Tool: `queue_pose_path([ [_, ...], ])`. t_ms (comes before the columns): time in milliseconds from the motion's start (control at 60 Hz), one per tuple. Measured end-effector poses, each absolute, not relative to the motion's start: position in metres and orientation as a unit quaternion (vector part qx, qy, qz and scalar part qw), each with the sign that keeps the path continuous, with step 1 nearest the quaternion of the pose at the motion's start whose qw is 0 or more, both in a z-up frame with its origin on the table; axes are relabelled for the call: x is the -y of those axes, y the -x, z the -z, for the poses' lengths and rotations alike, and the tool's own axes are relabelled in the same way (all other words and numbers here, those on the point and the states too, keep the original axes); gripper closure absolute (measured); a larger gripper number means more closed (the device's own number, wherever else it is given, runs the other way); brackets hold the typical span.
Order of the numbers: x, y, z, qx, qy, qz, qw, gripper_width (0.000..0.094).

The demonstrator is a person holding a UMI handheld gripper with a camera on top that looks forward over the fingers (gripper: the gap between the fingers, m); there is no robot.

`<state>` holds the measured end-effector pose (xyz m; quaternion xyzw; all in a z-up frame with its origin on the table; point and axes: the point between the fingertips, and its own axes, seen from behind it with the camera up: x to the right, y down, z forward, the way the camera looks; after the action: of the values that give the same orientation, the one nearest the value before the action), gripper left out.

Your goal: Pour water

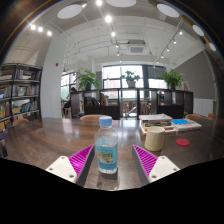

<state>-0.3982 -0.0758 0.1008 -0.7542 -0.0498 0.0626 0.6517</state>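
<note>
A clear plastic water bottle (106, 146) with a blue cap and a blue-green label stands upright on the dark wooden table (45, 140). It stands between my two fingers, whose magenta pads (80, 158) flank it with a gap on each side. My gripper (108, 163) is open. A beige cup (153, 138) stands on the table just ahead of the right finger, to the right of the bottle.
A small red disc (182, 142) lies right of the cup. Books or boxes (168, 123) lie farther back on the right. Bookshelves (18, 95) line the left wall. Chairs, plants and large windows (125, 85) are beyond the table.
</note>
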Motion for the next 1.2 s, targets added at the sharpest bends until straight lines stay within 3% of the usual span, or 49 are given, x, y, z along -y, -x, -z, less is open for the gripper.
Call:
queue_pose_path([
  [283, 0.014, 0.431, -0.080, 0.077, 0.755, -0.050, 0.649, 0.0188],
  [350, 0.007, 0.434, -0.081, 0.083, 0.750, -0.048, 0.654, 0.0280],
  [417, 0.003, 0.430, -0.084, 0.074, 0.745, -0.042, 0.662, 0.0506],
  [450, 0.008, 0.433, -0.087, 0.080, 0.744, -0.050, 0.661, 0.0502],
  [617, 0.008, 0.437, -0.086, 0.083, 0.740, -0.084, 0.662, 0.0656],
  [900, 0.000, 0.429, -0.086, 0.065, 0.750, -0.086, 0.653, 0.0654],
  [1067, -0.030, 0.400, -0.128, -0.047, 0.730, -0.176, 0.658, 0.0653],
  [1200, -0.062, 0.375, -0.160, -0.154, 0.700, -0.284, 0.636, 0.0653],
])
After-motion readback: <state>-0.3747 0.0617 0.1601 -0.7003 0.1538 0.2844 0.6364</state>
